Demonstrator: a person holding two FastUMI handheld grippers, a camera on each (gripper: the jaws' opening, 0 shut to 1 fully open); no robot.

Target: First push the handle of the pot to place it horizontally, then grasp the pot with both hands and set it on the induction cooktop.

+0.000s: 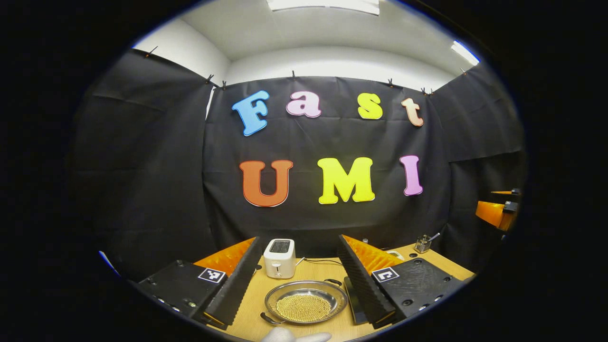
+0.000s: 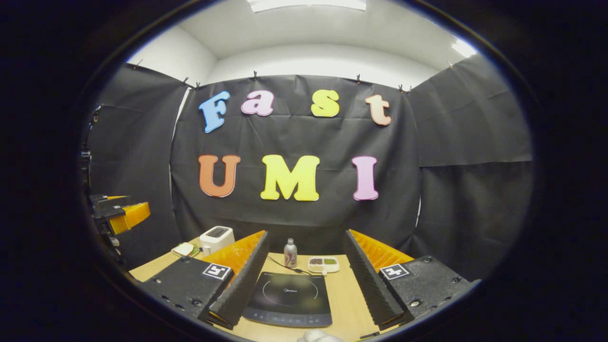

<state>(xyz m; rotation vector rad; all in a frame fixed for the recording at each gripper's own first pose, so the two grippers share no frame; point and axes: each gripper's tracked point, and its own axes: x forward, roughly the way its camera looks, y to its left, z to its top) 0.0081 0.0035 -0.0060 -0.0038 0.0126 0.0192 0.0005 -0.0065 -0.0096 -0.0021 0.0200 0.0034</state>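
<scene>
The pot (image 1: 306, 301) is a shallow steel pan holding golden beads, on the wooden table (image 1: 313, 270) in the left gripper view. Its two dark handles sit on a diagonal: one at the near left (image 1: 268, 319), one at the far right (image 1: 334, 281). My left gripper (image 1: 300, 238) is open above the table, with the pot low between its fingers (image 1: 237, 280) and untouched. In the right gripper view, the black induction cooktop (image 2: 289, 299) lies flat between the fingers (image 2: 247, 270) of my open right gripper (image 2: 306, 232), which holds nothing.
A white toaster (image 1: 279, 258) with a cable stands behind the pot, a small utensil holder (image 1: 422, 243) at the far right. Behind the cooktop are a small bottle (image 2: 290, 253) and a divided dish (image 2: 323, 264). A white soft thing (image 1: 294, 336) shows at the near edge.
</scene>
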